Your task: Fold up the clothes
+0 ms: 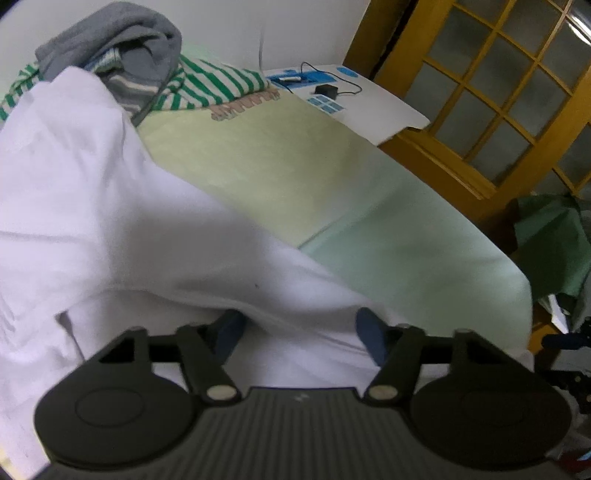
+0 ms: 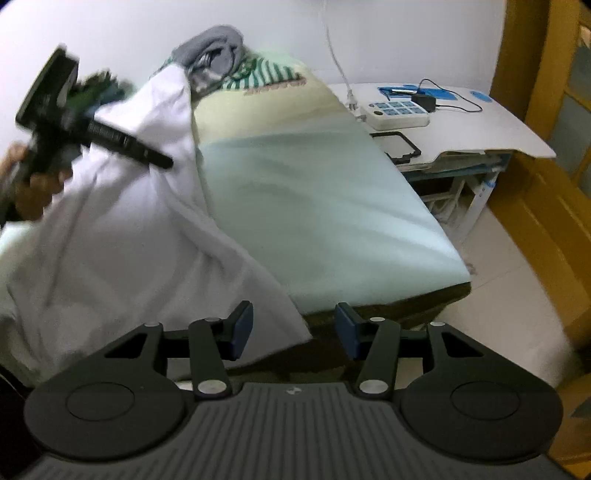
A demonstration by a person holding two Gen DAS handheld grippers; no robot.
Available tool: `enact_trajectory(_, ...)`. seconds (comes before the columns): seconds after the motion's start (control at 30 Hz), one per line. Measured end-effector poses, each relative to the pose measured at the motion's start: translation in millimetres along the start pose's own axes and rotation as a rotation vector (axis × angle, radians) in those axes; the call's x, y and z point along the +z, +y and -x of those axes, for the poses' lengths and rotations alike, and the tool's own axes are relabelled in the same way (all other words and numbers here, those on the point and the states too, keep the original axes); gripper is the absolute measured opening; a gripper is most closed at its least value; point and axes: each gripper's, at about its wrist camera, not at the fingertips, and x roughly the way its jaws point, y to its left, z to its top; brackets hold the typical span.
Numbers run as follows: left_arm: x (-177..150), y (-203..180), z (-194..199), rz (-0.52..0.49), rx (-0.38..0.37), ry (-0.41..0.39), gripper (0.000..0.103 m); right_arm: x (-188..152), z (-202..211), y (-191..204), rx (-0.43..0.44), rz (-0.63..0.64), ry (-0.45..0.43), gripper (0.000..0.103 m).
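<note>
Two grippers: left gripper (image 1: 301,332) and right gripper (image 2: 293,328), fingers spread wide on both, nothing held.
Garment: white garment (image 1: 110,206) lies rumpled along the bed's (image 2: 314,206) left side, its hem spilling over the near edge.
Handling: judged light, limp, prone to slip; best pinched at hem or corner by the near edge.
Pile: grey and green-striped clothes (image 1: 207,81) at the far end.
Obscured: garment's type, collar and sleeves not discernible; blurred throughout.

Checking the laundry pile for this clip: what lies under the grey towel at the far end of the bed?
Under the crumpled grey towel lies a grey striped garment, and below that a green-and-white striped shirt. The large white cloth covers the pile's left side, so anything there is hidden.
</note>
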Motion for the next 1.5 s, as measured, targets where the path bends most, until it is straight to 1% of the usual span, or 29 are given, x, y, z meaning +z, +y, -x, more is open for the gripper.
enact_trajectory(0.03, -0.2, 0.2, 0.7, 0.003, 0.003, -0.002, 0.064, -1.8, -2.3, -0.9, 0.009, 0.008, 0.005, 0.052)
enact_trajectory(0.07, -0.4, 0.5, 1.3, 0.005, 0.007, -0.005, 0.058, -3.4, -4.8, -2.0, 0.016, 0.013, 0.009, 0.052)
enact_trajectory(0.1, 0.0, 0.6, 1.2, 0.007, 0.015, -0.007, 0.048, -4.9, -8.0, -3.4, 0.017, 0.013, 0.013, 0.051)
enact_trajectory(0.13, 0.9, 0.7, 0.5, 0.006, 0.028, -0.009, 0.043, -6.1, -11.2, -4.7, 0.017, 0.011, 0.016, 0.049)
enact_trajectory(0.17, 1.5, 1.2, -0.1, 0.007, 0.038, -0.009, 0.031, -6.6, -14.0, -6.2, 0.022, 0.001, 0.017, 0.048)
enact_trajectory(0.2, 1.8, 1.8, -0.5, 0.009, 0.043, -0.005, 0.016, -6.9, -15.4, -8.0, 0.037, -0.02, 0.012, 0.043)
enact_trajectory(0.27, 1.6, 3.3, -0.3, 0.015, 0.048, -0.001, 0.011, -7.0, -14.7, -10.4, 0.06, -0.063, 0.005, 0.03)
enact_trajectory(0.3, 1.3, 3.1, 0.2, 0.014, 0.052, -0.002, 0.008, -7.1, -13.7, -10.1, 0.068, -0.068, 0.004, 0.012)
enact_trajectory(0.33, 0.8, 2.1, 0.9, 0.012, 0.057, -0.003, 0.007, -7.1, -12.8, -10.2, 0.078, -0.07, 0.007, 0.008)
enact_trajectory(0.43, 1.5, -1.2, 5.1, 0.005, 0.069, -0.016, 0.001, -6.9, -7.7, -8.4, 0.075, -0.054, 0.019, 0.004)
enact_trajectory(0.57, 5.6, -5.2, 13.9, -0.003, 0.078, -0.04, 0.001, -3.5, 8.3, -6.5, 0.105, -0.043, 0.002, 0.004)
enact_trajectory(0.63, 8.9, -6.3, 16.6, -0.013, 0.084, -0.04, 0.001, 0.5, 20.2, -2.2, 0.142, -0.03, -0.011, 0.004)
enact_trajectory(0.73, 10.8, -5.8, 20.5, -0.027, 0.092, -0.038, 0.001, 5.2, 38.6, 9.5, 0.243, -0.008, -0.033, 0.004)
enact_trajectory(0.8, 10.2, -5.1, 22.7, -0.032, 0.099, -0.036, 0.001, 5.4, 48.3, 20.1, 0.316, 0.014, -0.029, 0.004)
enact_trajectory(0.87, 9.0, -4.5, 25.0, -0.038, 0.107, -0.037, 0.0, 4.5, 54.7, 30.8, 0.387, 0.043, -0.013, 0.004)
enact_trajectory(1.1, -1.9, 7.0, 32.6, -0.029, 0.135, -0.032, 0.0, -1.6, 52.2, 66.5, 0.562, 0.137, 0.06, 0.004)
enact_trajectory(1.17, -5.3, 11.6, 26.1, -0.022, 0.142, -0.009, 0.0, -5.5, 41.2, 73.4, 0.573, 0.14, 0.083, 0.004)
enact_trajectory(1.23, -9.3, 12.8, 19.6, -0.026, 0.139, 0.011, 0.0, -8.9, 27.0, 78.1, 0.562, 0.148, 0.117, 0.005)
enact_trajectory(1.27, -11.2, 11.5, 19.2, -0.037, 0.143, 0.012, 0.002, -10.9, 18.4, 81.5, 0.546, 0.15, 0.144, 0.006)
enact_trajectory(1.3, -13.2, 10.1, 18.7, -0.048, 0.148, 0.014, 0.003, -12.3, 10.4, 84.2, 0.537, 0.148, 0.18, 0.01)
enact_trajectory(1.33, -15.2, 8.8, 18.2, -0.06, 0.153, 0.016, 0.005, -12.8, 7.8, 83.4, 0.54, 0.142, 0.202, 0.01)
enact_trajectory(1.4, -21.1, 7.9, 24.6, -0.071, 0.154, 0.012, 0.01, -8.2, 16.7, 74.1, 0.541, 0.136, 0.174, 0.01)
enact_trajectory(1.43, -25.9, 7.3, 29.9, -0.072, 0.152, 0.011, 0.01, -6.0, 21.1, 69.5, 0.541, 0.133, 0.16, 0.011)
enact_trajectory(1.47, -31.9, 6.4, 36.2, -0.071, 0.148, 0.01, 0.01, -3.7, 25.5, 64.9, 0.542, 0.13, 0.146, 0.013)
enact_trajectory(1.5, -37.9, 5.6, 42.4, -0.07, 0.145, 0.01, 0.01, -1.4, 29.9, 60.2, 0.542, 0.128, 0.132, 0.017)
